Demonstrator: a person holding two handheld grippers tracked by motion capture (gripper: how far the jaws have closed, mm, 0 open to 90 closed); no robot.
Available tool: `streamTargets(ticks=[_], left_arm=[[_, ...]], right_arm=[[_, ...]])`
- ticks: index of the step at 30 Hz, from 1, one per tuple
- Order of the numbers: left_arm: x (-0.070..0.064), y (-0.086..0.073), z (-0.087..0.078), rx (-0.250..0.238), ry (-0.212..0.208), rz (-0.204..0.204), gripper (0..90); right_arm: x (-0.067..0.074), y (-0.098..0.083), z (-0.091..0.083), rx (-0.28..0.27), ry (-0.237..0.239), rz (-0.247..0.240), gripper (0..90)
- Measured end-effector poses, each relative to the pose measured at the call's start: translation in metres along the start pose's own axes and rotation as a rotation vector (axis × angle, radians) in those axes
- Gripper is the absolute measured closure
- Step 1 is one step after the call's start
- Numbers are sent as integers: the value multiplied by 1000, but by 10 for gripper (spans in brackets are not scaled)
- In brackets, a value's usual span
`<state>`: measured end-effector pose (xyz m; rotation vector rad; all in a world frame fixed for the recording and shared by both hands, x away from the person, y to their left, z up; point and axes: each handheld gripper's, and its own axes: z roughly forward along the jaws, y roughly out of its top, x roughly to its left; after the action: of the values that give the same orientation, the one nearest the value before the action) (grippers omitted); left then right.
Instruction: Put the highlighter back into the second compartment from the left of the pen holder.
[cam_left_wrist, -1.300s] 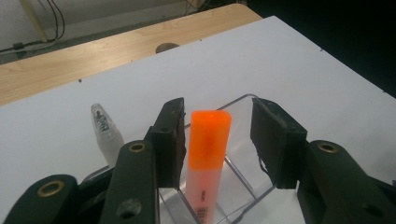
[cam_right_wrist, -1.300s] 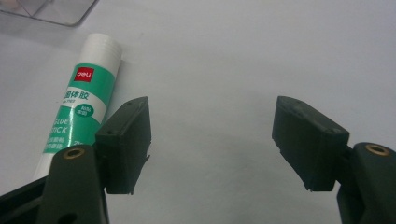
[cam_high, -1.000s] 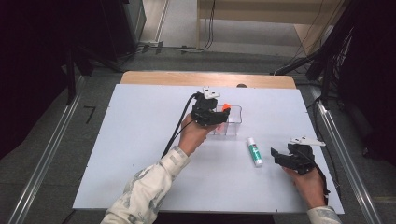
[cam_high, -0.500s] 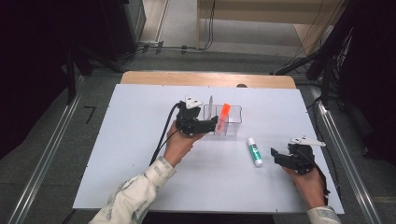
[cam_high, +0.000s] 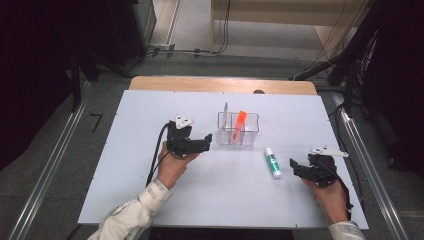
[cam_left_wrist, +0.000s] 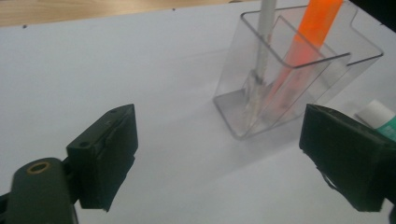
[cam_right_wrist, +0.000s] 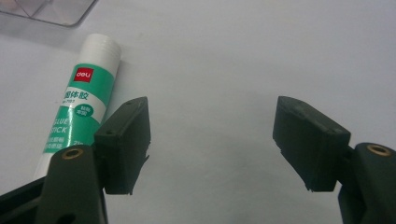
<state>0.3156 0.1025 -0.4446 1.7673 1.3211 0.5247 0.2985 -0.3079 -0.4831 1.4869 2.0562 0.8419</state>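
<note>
A clear two-compartment holder (cam_high: 252, 135) (cam_left_wrist: 233, 70) stands mid-table. Inside it an orange highlighter (cam_high: 240, 121) (cam_left_wrist: 313, 28) and a thin white pen (cam_high: 225, 112) (cam_left_wrist: 265, 32) lean upright. My left gripper (cam_high: 206, 140) (cam_left_wrist: 219, 158) sits just left of the holder and apart from it. Its jaws have just been opening, and they are open with nothing between them. A green-and-white glue stick (cam_high: 272, 162) (cam_right_wrist: 74, 107) lies flat to the right of the holder. My right gripper (cam_high: 296, 166) (cam_right_wrist: 212, 140) rests open and empty just right of the glue stick.
Everything sits on a white board (cam_high: 125, 170) over a wooden table (cam_high: 200, 84). Metal rails (cam_high: 50, 170) run along both sides, and dark equipment and cables lie beyond the far edge.
My left gripper has let go of the orange highlighter, which now stands in the holder. It has drawn back to the left and down with wider jaws. The right gripper has stayed put.
</note>
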Motion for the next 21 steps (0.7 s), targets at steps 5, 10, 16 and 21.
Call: streamTargets(ticks=[5, 10, 16, 21], left_arm=[[13, -8, -5, 8, 12, -15, 75], [21, -14, -10, 5, 26, -28, 43], [29, -19, -15, -5, 39, -53, 43], [35, -21, -22, -27, 51, -70, 43]], right_arm=[[0, 0, 0, 1, -1, -3, 264], [0, 0, -1, 0, 1, -2, 264], [0, 0, -1, 0, 3, -2, 264], [0, 0, -2, -2, 5, -1, 264]])
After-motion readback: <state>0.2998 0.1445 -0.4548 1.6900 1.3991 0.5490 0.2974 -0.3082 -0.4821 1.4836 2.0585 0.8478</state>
